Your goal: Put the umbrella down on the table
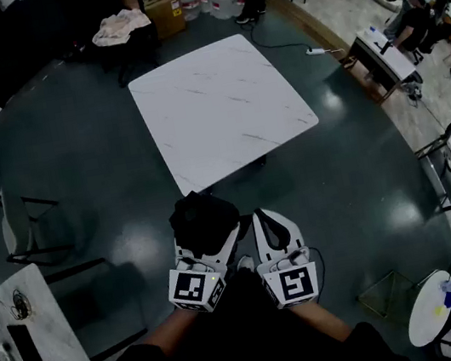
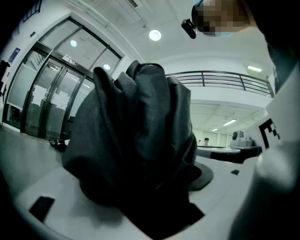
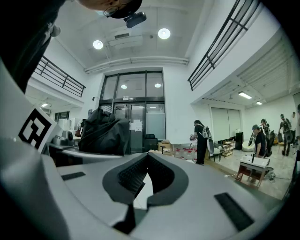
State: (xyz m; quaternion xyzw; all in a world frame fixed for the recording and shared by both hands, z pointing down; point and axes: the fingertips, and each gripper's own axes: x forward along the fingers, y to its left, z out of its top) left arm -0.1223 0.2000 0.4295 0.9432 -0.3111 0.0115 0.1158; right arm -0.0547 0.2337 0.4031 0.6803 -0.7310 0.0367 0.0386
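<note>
Head view has me standing back from the table [image 1: 221,107], both grippers drawn in close to my body. My left gripper [image 1: 208,237] is clamped on the umbrella [image 1: 202,216] – a folded, bulky black bundle of fabric that fills the space between the wide-spread jaws and, in the left gripper view, blocks most of what lies ahead. My right gripper [image 1: 268,216] sits just beside it with its jaws brought together on nothing; through the hollow between the pads I see only a sliver of the white tabletop.

I judge this to be the carrying step: the umbrella is up off the floor in my grip and well apart from the marble-patterned table, which is bare. The next move calls for stepping forward, bringing the left gripper out over the near edge, lowering the bundle until it rests on the top, and only then spreading the jaws – loose fabric could snag on a pad as I draw back.

As for writing, there is none I can read. The marker cubes [image 1: 194,286] carry only black-and-white square patterns, and the sheets stuck to the glass doors [image 3: 133,112] are too small to make out.
</note>
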